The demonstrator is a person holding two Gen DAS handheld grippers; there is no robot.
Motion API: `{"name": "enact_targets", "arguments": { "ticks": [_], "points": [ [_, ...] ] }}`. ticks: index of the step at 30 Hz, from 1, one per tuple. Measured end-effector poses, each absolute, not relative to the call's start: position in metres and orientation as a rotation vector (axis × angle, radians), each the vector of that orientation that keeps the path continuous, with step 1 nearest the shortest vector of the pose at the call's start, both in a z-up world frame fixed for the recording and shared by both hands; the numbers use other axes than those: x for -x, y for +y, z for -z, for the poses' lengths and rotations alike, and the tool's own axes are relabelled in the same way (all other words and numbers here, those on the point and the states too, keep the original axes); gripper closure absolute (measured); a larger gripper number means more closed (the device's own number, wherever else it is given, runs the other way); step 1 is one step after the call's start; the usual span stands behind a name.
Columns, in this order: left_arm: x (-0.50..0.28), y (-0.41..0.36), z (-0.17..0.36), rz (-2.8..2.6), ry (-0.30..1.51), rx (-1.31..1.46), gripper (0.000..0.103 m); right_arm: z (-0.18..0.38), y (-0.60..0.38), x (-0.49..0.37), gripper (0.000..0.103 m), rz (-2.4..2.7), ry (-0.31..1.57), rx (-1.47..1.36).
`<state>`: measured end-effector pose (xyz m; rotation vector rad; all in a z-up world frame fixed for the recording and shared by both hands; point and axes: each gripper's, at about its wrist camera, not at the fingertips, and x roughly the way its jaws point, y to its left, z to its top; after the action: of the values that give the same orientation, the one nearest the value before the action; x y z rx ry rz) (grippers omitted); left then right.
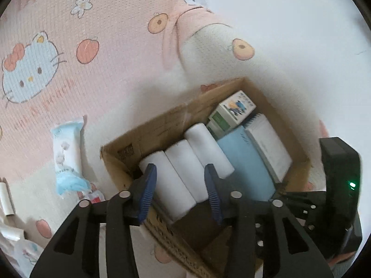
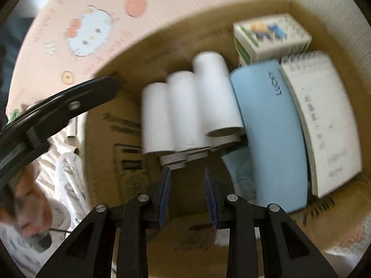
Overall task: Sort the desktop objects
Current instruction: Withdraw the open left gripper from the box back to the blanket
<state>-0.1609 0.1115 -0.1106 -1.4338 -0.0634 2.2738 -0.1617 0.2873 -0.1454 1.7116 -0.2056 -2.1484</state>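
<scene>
An open cardboard box (image 1: 162,120) lies on the cartoon-print cloth. Inside lie three white paper rolls (image 1: 208,148) side by side, a light blue book (image 1: 245,162), a spiral notebook (image 1: 269,143) and a small printed carton (image 1: 234,111). My left gripper (image 1: 180,166) hovers open above the nearest rolls, touching none. In the blurred right wrist view, the right gripper (image 2: 187,170) hangs over the box (image 2: 162,46) near the roll ends (image 2: 183,111). Its jaws are drawn close with nothing between them.
A blue-and-white tissue pack (image 1: 67,153) lies on the cloth left of the box, with a bare cardboard tube (image 1: 5,199) at the far left edge. The right gripper's black body (image 1: 340,185) stands beside the box's right wall. A hand (image 2: 30,199) holds the left gripper.
</scene>
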Motion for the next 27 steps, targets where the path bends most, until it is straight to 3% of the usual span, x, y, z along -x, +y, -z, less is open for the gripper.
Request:
{"name": "enact_targets", "arguments": {
  "ticks": [6, 13, 18, 20, 27],
  "points": [
    [0.138, 0.095, 0.107, -2.265, -0.099, 1.402, 0.055, 0.118, 0.280, 0.122, 0.077, 2.323, -0.180, -1.559],
    [0.112, 0.061, 0.110, -2.265, -0.160, 1.327, 0.055, 0.099, 0.251, 0.104, 0.076, 2.488, -0.302, -1.269],
    [0.097, 0.022, 0.113, -2.225, -0.316, 1.276, 0.053, 0.084, 0.234, 0.089, 0.076, 2.557, -0.390, -1.086],
    [0.092, 0.002, 0.114, -2.249, -0.383, 1.278, 0.047, 0.083, 0.220, 0.086, 0.076, 2.569, -0.351, -1.084],
    [0.078, -0.055, 0.110, -2.540, -0.310, 1.254, 0.044, 0.089, 0.173, 0.087, 0.076, 2.578, -0.325, -1.009]
  ]
}}
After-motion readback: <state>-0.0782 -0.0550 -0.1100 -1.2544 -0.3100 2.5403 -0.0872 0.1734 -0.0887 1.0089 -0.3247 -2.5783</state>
